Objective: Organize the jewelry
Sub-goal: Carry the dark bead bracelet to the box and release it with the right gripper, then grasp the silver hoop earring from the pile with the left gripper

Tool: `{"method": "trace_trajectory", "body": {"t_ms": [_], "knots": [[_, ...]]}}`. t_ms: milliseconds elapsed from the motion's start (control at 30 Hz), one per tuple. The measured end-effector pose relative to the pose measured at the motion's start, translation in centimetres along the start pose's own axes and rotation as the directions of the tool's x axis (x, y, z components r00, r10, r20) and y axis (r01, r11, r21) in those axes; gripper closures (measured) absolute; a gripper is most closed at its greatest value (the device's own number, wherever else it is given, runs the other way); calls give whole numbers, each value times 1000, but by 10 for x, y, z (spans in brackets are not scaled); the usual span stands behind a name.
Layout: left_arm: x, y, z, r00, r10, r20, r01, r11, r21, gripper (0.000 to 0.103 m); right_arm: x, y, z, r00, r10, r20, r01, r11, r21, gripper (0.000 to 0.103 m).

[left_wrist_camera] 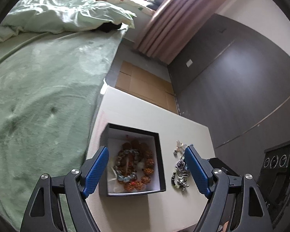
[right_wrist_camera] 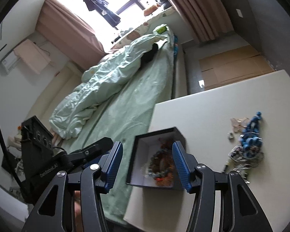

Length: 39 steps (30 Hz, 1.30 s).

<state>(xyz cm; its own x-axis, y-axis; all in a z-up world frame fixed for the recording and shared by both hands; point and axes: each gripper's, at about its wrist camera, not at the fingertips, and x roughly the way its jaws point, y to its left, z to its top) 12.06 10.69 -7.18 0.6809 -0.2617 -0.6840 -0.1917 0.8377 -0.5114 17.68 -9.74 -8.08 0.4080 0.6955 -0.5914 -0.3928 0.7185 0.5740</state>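
Amber bead bracelets (left_wrist_camera: 135,166) lie coiled inside black gift box (left_wrist_camera: 134,160) for keeping, silver-and-blue pile (right_wrist_camera: 247,150) waiting beside it on white table (right_wrist_camera: 203,106); left gripper (left_wrist_camera: 147,172) and right gripper (right_wrist_camera: 147,166) fingers apart, empty

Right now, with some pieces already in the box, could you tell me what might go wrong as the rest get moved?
1. The loose jewelry pile looks tangled, so lifting one piece may drag others across the white tabletop.
2. The black box stands near the tabletop's edge beside the bed; a nudge from the open right gripper could tip it off.
3. The open left gripper has one finger close to the pile and could sweep it.
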Motion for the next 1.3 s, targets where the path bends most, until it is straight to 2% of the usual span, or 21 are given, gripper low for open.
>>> {"method": "trace_trajectory", "body": {"t_ms": [100,133,167,200,433,567,1000,1200,1300], "knots": [[8,-11,-4,1000,13,-14,-12,999,32,22,-11,-7,1,998,-55,8,55,998,8,48],[10,-14,-6,1000,15,-20,-14,999,41,22,-15,-11,1,998,-69,12,69,998,15,42],[12,-17,-8,1000,16,-24,-15,999,50,22,-20,-16,2,996,-85,16,85,996,26,31],[14,-20,-9,1000,18,-25,-17,998,57,22,-24,-20,3,995,-96,21,95,995,36,27],[25,-42,-18,999,30,-30,-27,994,104,22,-45,-45,5,991,-128,22,126,989,78,25],[34,-56,-23,999,33,-41,-28,991,127,22,-57,-61,5,989,-148,19,145,983,108,12],[61,-94,-41,995,68,-73,-48,967,250,22,-82,-116,0,977,-206,-49,211,951,227,11],[85,-115,-43,993,49,-106,-16,955,296,22,-90,-139,-3,980,-193,-48,198,931,307,11],[101,-122,-42,989,79,-128,-35,948,316,32,-94,-150,-2,980,-192,-42,195,920,339,11]]}}
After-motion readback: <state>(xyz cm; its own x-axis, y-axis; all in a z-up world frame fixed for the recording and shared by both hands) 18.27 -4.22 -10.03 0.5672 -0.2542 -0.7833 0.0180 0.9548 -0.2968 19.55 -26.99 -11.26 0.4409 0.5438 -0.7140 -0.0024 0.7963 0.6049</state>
